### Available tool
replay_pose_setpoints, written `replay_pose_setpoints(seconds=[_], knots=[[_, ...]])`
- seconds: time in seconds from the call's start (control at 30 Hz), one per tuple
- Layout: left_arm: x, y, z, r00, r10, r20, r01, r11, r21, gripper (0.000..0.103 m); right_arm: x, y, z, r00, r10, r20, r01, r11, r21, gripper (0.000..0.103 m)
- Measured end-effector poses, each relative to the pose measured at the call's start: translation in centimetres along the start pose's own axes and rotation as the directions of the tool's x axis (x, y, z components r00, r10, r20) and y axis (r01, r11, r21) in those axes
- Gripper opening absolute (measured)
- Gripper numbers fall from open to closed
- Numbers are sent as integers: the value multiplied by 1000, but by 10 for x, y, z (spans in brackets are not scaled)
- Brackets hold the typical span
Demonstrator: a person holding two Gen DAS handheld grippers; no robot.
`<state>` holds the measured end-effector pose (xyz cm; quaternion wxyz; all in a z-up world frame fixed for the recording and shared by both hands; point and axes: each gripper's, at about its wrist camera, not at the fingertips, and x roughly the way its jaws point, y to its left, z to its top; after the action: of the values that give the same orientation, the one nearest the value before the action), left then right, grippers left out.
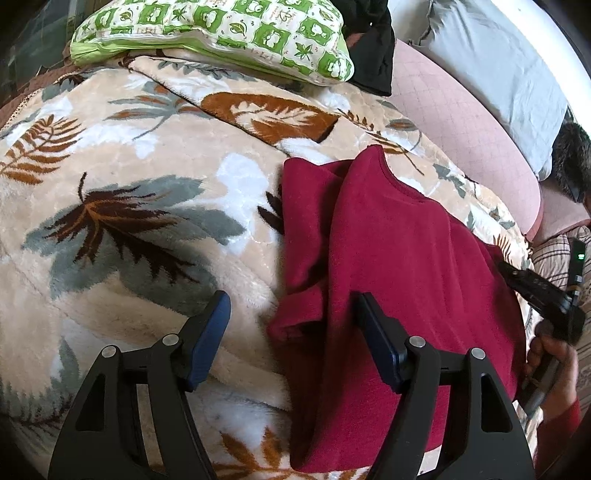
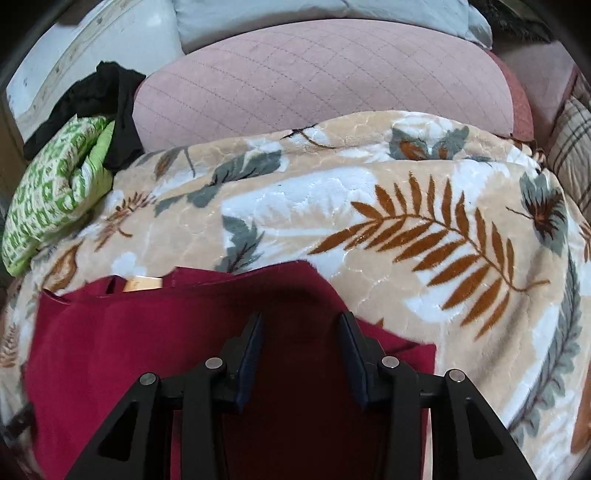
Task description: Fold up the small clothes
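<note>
The leaf-print fleece blanket (image 1: 129,221) is covering the whole bed, and the dark red sweater (image 1: 399,266) is lying flat on it, one sleeve folded across. The left tongs (image 1: 291,314) are hanging wide apart over the sweater's left edge, gripping nothing. The right tongs (image 2: 301,332) are sitting half-spread over the sweater's cloth, also holding nothing.

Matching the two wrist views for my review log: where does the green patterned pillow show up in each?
Left wrist: the green patterned pillow lies along the top edge, left of centre, on the leaf-print blanket.
Right wrist: the same pillow sits at the left edge, halfway up.
Shared landmark: the black garment right beside the pillow in both views.
</note>
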<state>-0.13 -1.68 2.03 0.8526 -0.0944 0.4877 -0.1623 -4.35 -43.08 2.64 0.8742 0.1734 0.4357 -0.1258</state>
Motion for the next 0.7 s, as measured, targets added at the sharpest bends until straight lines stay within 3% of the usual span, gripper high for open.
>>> replay_pose_setpoints(seconds=[0.2,0.33,0.43,0.6,0.7], knots=[[0,0,1,1000,-4,-5,4,1000,0,71,-15,49,-17,988,149,-38,-152,984,-91,43],[2,3,0,1000,-20,-16,19,1000,-18,71,10,71,-32,993,77,-86,-89,984,-154,44],[3,4,0,1000,-22,-22,22,999,-26,74,2,82,-30,994,48,-99,-64,985,-162,45],[2,4,-1,999,-24,-30,23,999,-28,74,-25,128,-21,975,193,-106,-211,957,-197,49],[1,6,-1,999,-32,-37,31,999,-34,74,-28,172,-18,945,288,-156,-318,919,-233,58]])
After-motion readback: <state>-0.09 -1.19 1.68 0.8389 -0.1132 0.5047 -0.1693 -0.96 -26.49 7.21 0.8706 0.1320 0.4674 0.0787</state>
